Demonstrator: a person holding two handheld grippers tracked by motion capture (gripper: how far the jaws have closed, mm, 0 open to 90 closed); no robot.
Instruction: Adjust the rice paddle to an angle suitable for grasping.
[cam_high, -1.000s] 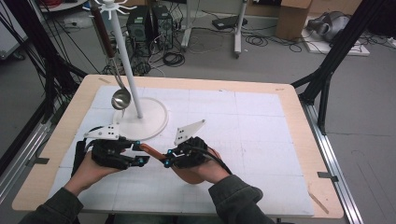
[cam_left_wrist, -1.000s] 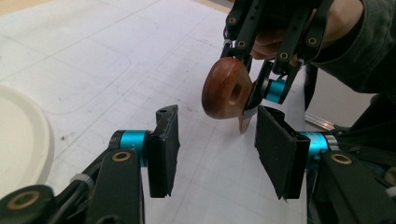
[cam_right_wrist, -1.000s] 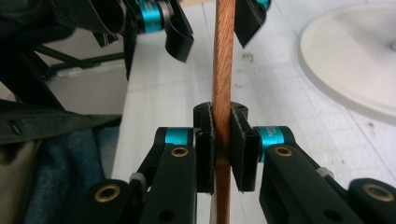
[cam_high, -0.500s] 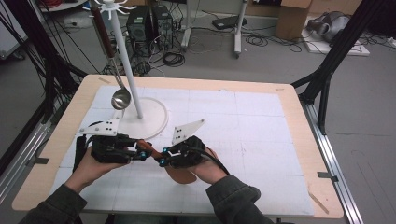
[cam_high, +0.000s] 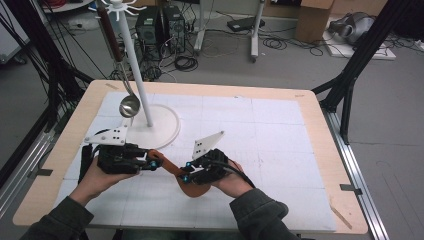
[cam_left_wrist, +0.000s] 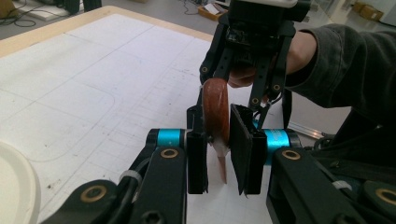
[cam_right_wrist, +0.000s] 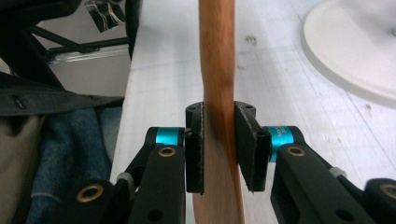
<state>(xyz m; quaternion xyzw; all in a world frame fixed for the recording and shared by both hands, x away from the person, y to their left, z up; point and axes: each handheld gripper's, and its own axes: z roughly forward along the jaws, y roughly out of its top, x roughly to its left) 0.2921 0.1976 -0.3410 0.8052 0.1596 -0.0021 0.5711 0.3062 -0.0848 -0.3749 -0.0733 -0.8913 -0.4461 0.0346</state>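
Wooden spatula (cam_high: 169, 169) bridging both grippers, low over the table (cam_high: 300, 100). Left gripper (cam_high: 150, 164) jaws just been closing, now pinching the rounded handle end. Right gripper (cam_high: 186, 172) jaws just been opening a little, pads seemingly touching the shaft yet, blade under that hand. Reads as a handover to the left, right letting go next. Left gripper view: handle tip between pads, right gripper just beyond. Right gripper view: shaft running away from pads. High view: ladle (cam_high: 129, 106) hanging on white stand (cam_high: 135, 60), beyond left gripper.
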